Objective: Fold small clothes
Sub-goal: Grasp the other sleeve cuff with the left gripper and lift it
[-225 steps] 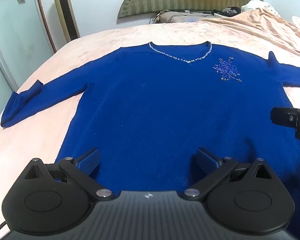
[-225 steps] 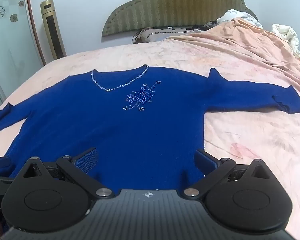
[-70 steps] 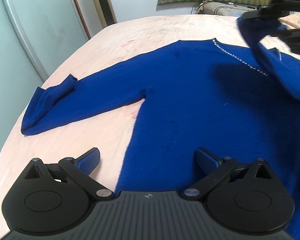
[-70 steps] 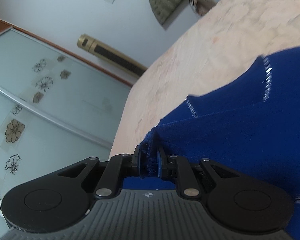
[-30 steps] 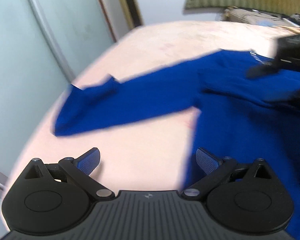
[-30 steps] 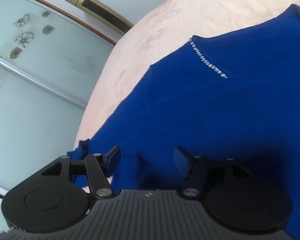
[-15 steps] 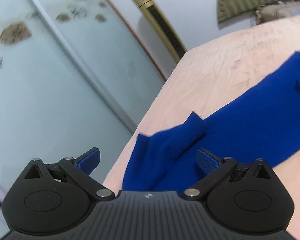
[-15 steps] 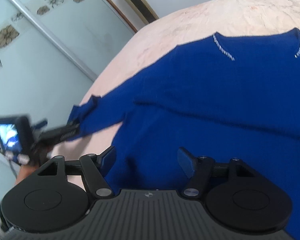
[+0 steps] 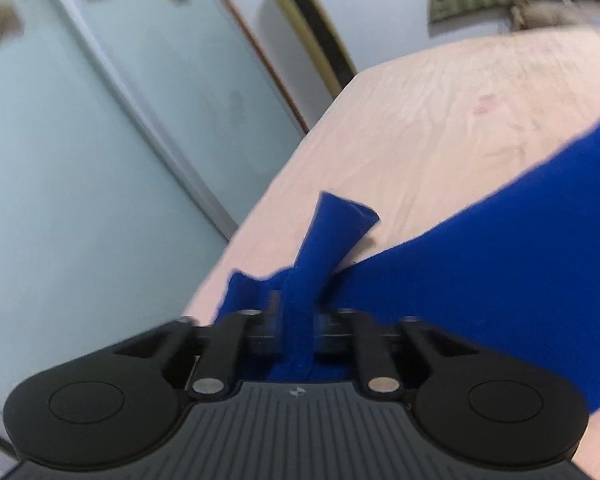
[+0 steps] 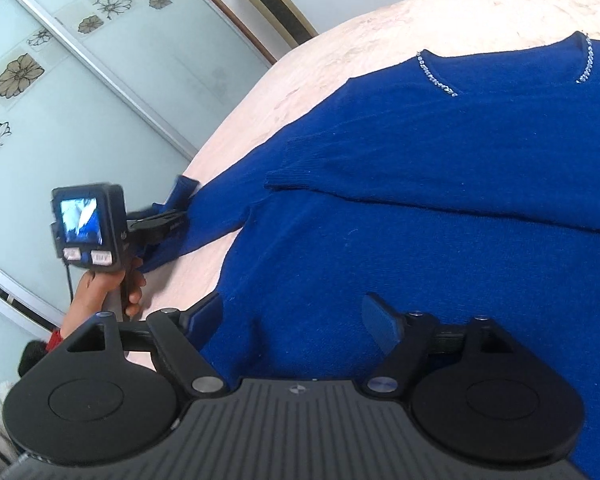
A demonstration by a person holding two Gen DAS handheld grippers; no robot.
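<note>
A blue sweater (image 10: 440, 208) lies spread on a bed with a pink sheet (image 10: 380, 28); in the right wrist view it fills the centre and right of the frame. Its neckline, trimmed with small shiny beads (image 10: 436, 78), is at the upper right. One sleeve is already folded across the chest, and its cuff (image 10: 288, 178) ends near the middle of the frame.

The other sleeve (image 9: 480, 256) runs from the right edge towards the lower centre of the left wrist view. The left gripper (image 9: 296, 320) is pressed together on the cuff end of this sleeve, and a piece of blue cloth stands up above its jaws. In the right wrist view this gripper (image 10: 172, 220) is at the middle left, held by a hand (image 10: 100, 292).

The right gripper (image 10: 296, 316) is at the bottom centre, above the sweater body near its side edge. Its jaws are opening, and they pinch no cloth.

A sliding door with flower patterns (image 10: 60, 80) fills the upper left.
</note>
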